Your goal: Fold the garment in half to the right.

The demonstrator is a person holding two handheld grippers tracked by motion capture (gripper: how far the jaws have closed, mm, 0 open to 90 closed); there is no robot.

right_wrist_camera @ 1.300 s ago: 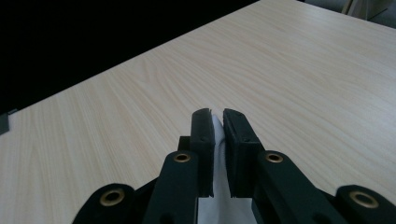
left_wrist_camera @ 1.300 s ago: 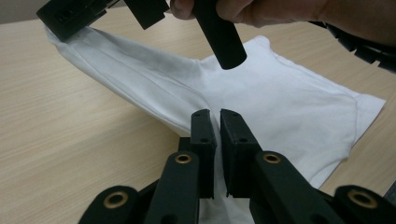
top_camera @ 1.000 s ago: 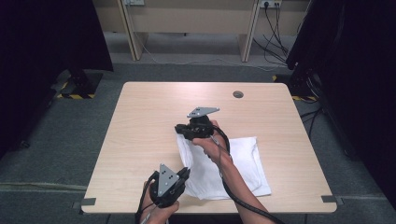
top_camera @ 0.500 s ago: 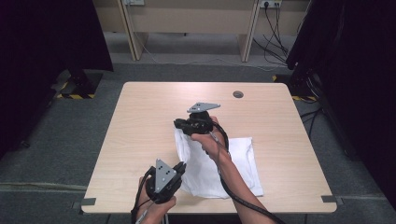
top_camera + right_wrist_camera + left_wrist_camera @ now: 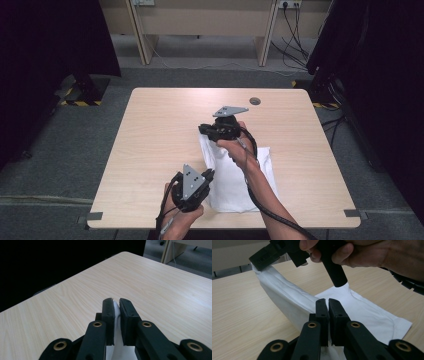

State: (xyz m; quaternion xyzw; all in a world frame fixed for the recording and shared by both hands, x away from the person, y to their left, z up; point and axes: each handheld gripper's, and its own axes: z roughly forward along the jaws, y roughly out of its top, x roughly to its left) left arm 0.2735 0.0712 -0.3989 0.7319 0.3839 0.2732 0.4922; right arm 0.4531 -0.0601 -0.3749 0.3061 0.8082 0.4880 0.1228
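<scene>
Both tools are over the wooden counter (image 5: 150, 150). A white cloth (image 5: 227, 187) lies on the near right part of the counter, partly flat, with one end lifted.

Right tool (image 5: 206, 131): I see it held above the middle of the counter, the person's right hand (image 5: 240, 147) wrapped round its handle, the grey three-cornered plate (image 5: 230, 111) on top. In the right gripper view its jaws are pressed nearly together with a strip of white fabric pinched between the pads. In the left gripper view the same tool appears at upper left, with the cloth hanging from its tip and running down in a folded band to the flat part on the counter.

Left tool (image 5: 209, 175): I see it near the front edge of the counter, held by the left hand (image 5: 180, 215), at the near left edge of the cloth. In the left gripper view its jaws stand close together with only a narrow slit between them, and white fabric sits right behind and under them. I cannot tell from these views whether any cloth is caught between the pads.

The flat part of the cloth spreads towards the right front corner of the counter. A small dark round spot (image 5: 255, 101) sits on the counter near the far edge, well apart from the cloth. Cables (image 5: 250, 190) trail from the right tool back along the person's forearm.
</scene>
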